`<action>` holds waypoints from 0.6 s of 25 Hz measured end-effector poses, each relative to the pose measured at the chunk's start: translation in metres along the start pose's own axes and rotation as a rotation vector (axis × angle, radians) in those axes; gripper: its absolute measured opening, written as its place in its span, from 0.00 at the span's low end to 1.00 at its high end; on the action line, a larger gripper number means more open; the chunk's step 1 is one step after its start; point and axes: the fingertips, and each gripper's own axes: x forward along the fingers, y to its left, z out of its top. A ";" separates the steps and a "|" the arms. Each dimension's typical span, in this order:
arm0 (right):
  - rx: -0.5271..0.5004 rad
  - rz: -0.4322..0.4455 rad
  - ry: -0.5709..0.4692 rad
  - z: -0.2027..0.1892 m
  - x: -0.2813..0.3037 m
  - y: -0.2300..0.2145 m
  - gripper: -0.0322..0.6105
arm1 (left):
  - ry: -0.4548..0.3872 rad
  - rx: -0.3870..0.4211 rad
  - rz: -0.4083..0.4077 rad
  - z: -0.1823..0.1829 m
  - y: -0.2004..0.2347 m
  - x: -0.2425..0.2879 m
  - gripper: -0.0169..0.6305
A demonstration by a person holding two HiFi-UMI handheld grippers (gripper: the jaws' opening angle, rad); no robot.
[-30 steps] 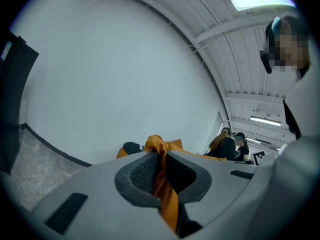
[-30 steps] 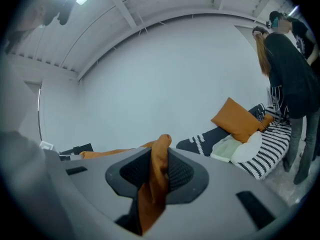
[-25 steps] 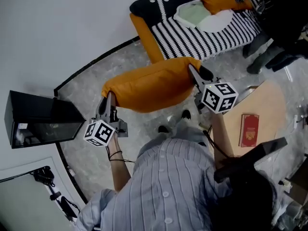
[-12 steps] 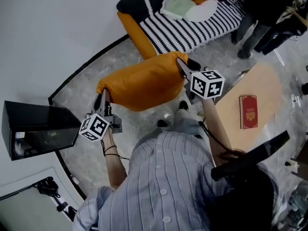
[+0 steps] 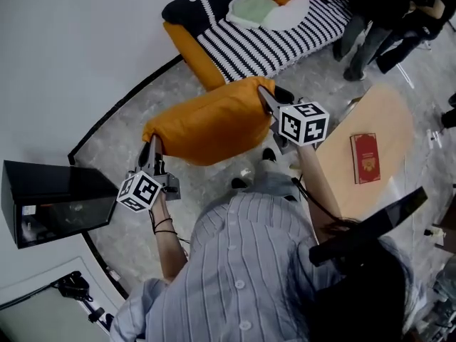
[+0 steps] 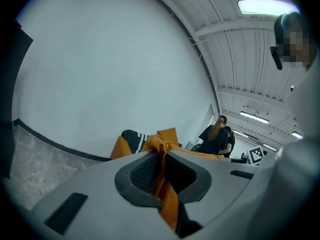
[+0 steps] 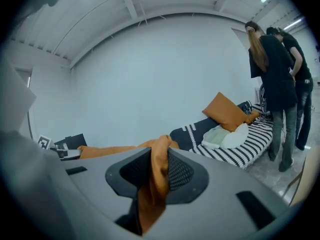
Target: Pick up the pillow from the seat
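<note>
Head view: orange pillow [image 5: 206,123] aloft over the grey floor, well apart from the striped sofa [image 5: 285,38], gripped at one end by left gripper [image 5: 152,148] and at the other by right gripper [image 5: 265,98].
Left gripper view: clamped tight on a thin fold of pillow fabric.
Right gripper view: pinched on a thicker orange fold.

pillow [image 5: 206,123]: orange, plump, oblong | state: lifted, hanging in the air in front of the person | pose: long side roughly level | hold: one corner pinched in left gripper [image 5: 152,147], the opposite corner in right gripper [image 5: 264,95]
</note>
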 end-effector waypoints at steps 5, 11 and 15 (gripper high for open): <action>-0.009 0.000 0.004 0.002 0.002 0.004 0.19 | -0.004 0.003 0.003 0.002 0.003 -0.002 0.09; -0.015 0.005 0.010 0.003 0.008 0.009 0.19 | -0.012 -0.004 0.007 0.006 0.009 -0.002 0.09; -0.011 0.006 0.014 0.003 0.010 0.011 0.19 | -0.015 -0.003 0.005 0.011 0.011 -0.001 0.09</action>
